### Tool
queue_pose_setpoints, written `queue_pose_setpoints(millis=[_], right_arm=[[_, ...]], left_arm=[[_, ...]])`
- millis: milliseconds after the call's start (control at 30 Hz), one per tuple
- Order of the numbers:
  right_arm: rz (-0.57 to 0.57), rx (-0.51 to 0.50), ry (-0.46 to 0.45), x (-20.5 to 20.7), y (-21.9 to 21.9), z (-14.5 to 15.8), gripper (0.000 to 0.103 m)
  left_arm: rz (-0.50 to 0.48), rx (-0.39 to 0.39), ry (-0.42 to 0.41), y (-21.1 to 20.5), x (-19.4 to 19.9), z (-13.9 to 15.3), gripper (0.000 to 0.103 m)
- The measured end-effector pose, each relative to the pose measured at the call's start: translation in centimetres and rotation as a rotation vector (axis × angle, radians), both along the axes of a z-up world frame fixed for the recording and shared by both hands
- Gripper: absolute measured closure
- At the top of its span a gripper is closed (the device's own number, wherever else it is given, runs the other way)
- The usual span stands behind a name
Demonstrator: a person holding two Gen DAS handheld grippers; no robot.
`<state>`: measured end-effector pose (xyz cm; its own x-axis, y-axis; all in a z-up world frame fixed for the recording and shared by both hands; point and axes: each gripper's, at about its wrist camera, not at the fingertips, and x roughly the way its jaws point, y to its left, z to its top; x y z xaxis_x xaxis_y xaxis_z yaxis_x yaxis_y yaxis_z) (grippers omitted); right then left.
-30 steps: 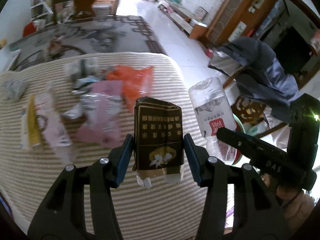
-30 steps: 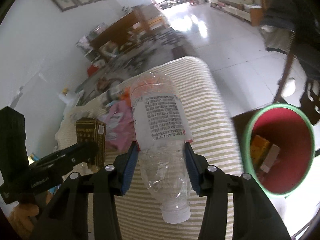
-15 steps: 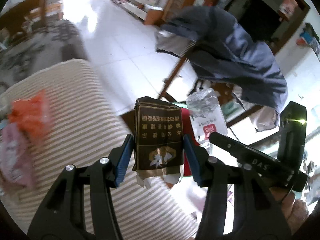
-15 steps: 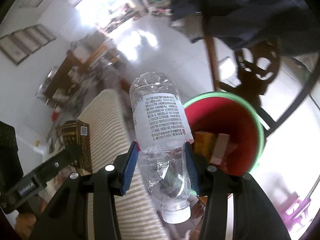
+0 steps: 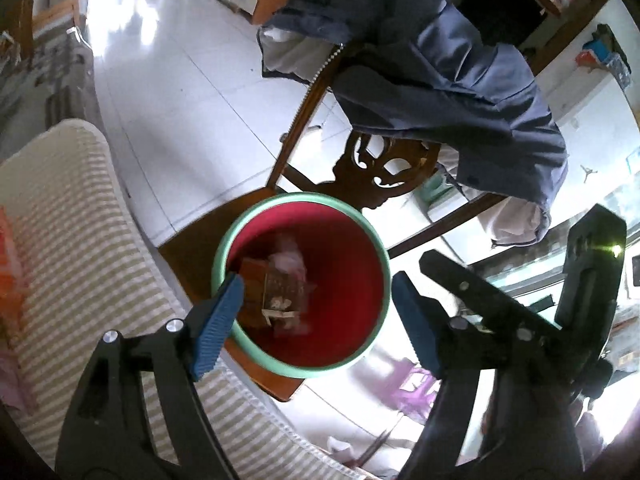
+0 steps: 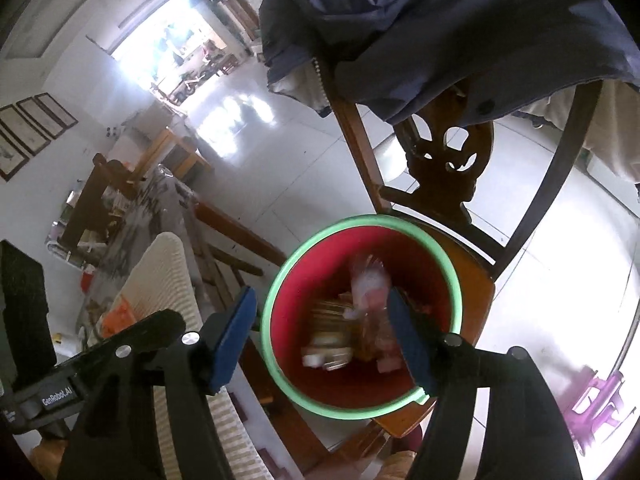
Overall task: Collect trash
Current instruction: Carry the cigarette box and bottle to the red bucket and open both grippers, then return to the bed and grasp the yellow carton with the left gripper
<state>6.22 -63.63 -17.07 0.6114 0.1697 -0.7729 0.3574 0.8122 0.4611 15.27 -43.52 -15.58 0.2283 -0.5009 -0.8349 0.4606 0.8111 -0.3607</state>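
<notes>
At centre frame your red bin (image 5: 362, 236) (green-rimmed) sits on a wooden chair seat (image 5: 188, 256); lower left, the striped cushion (image 5: 76, 216) carries orange wrappers (image 5: 10, 280).

Both grippers were black plastic frames with ribbed blue pads and silver screws: the left gripper (image 5: 316, 320) beside the red bin (image 5: 362, 354), the right gripper (image 6: 324, 340) over it.

Brown carton (image 5: 280, 294) and bottle (image 6: 370, 280) – blurred – inside red bin (image 5: 376, 240).
</notes>
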Motion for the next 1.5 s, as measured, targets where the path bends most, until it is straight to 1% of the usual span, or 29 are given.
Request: queue_pose_setpoints(millis=[133,167,300,400,533,733,767,800,933,1000,1067,1133,1167,1200,1300,1333,1400,1500], right_arm=[[0.007,0.010,-0.011,0.2,0.6,0.3,0.037],[0.011,0.011,-0.015,0.3,0.9,0.5,0.037],[0.035,0.005,-0.029,0.7,2.6,1.1,0.036],[0.064,0.006,-0.030,1.1,4.3,1.3,0.035],[0.117,0.007,-0.026,1.7,7.5,1.5,0.034],[0.218,-0.014,-0.026,2.2,13.9,1.8,0.034],[0.232,-0.018,-0.026,2.2,14.9,1.8,0.034],[0.246,-0.020,-0.025,2.2,15.9,1.8,0.034],[0.284,-0.030,-0.022,1.9,20.4,1.8,0.034],[0.300,-0.031,-0.013,1.6,22.2,1.8,0.034],[0.325,-0.044,-0.010,1.1,24.5,1.8,0.034],[0.345,-0.055,-0.006,0.7,26.7,1.7,0.034],[0.352,-0.054,-0.002,0.5,27.4,1.6,0.034],[0.361,-0.055,0.002,0.3,28.3,1.6,0.034],[0.378,-0.075,0.001,-0.3,30.3,1.9,0.034],[0.381,-0.082,-0.001,-0.5,30.8,2.0,0.034],[0.385,-0.095,-0.007,-0.9,31.9,2.3,0.034],[0.391,-0.109,-0.010,-1.4,33.3,2.7,0.034]], left_arm=[[0.015,0.021,-0.071,1.6,-0.7,1.4,0.030],[0.026,0.028,-0.096,2.3,-1.0,1.9,0.030],[0.065,0.039,-0.154,4.7,-1.7,3.2,0.030],[0.106,0.048,-0.185,7.3,-2.5,3.9,0.030],[0.162,0.060,-0.191,10.9,-3.4,4.1,0.030],[0.294,0.083,-0.173,18.3,-4.5,3.5,0.030],[0.333,0.089,-0.175,20.4,-4.6,3.4,0.030],[0.358,0.093,-0.178,21.6,-4.8,3.3,0.030],[0.524,0.111,-0.186,29.3,-5.0,3.1,0.030],[0.632,0.133,-0.174,34.4,-5.1,2.7,0.030],[0.702,0.153,-0.155,38.1,-5.3,2.1,0.030],[0.768,0.175,-0.115,41.6,-5.3,1.1,0.030],[0.802,0.177,-0.076,43.7,-5.2,0.2,0.030],[0.820,0.170,-0.046,45.0,-5.1,-0.5,0.030],[0.830,0.149,0.023,47.2,-4.5,-2.3,0.030],[0.812,0.138,0.051,47.6,-4.0,-3.0,0.030],[0.781,0.118,0.080,47.6,-3.3,-4.0,0.030],[0.751,0.131,0.116,47.6,-2.5,-5.6,0.030]])
